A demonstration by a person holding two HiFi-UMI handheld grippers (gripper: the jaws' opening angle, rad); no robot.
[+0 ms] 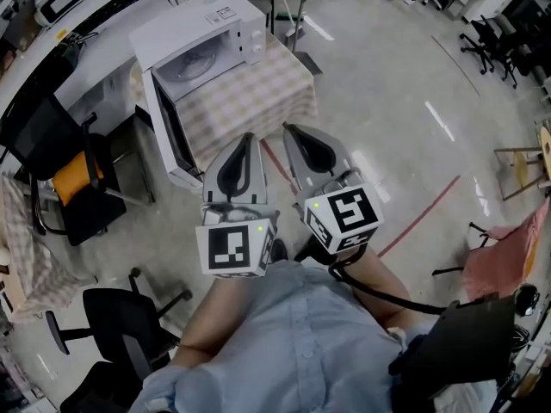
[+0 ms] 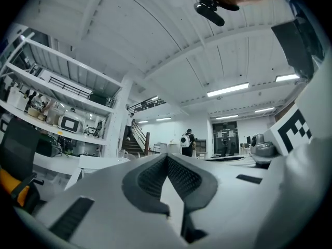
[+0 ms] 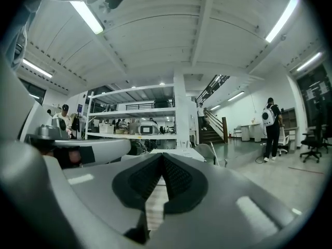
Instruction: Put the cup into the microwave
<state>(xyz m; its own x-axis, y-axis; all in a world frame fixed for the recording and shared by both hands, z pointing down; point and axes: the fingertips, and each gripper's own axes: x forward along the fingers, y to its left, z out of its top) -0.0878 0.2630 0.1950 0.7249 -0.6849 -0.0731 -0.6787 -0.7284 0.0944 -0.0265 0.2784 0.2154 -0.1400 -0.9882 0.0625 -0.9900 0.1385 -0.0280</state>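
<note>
Overhead first: left gripper [image 1: 247,138] and right gripper [image 1: 289,130] side by side, near each other, both pointing toward a white microwave [image 1: 207,28]. Microwave ahead and to the left of the left gripper, on a surface [image 1: 258,89] with a checked cloth, door [image 1: 169,132] swung wide open toward the grippers. No telling where the cup sits.

Next, left gripper view: jaws pressed together at the tips, gripping nothing; marker cube [image 2: 293,131] of the right gripper close at the right.

Lastly, right gripper view: jaws likewise closed and empty, left gripper just beside at the left, a person [image 3: 270,126] with a white backpack well off to the right.
</note>
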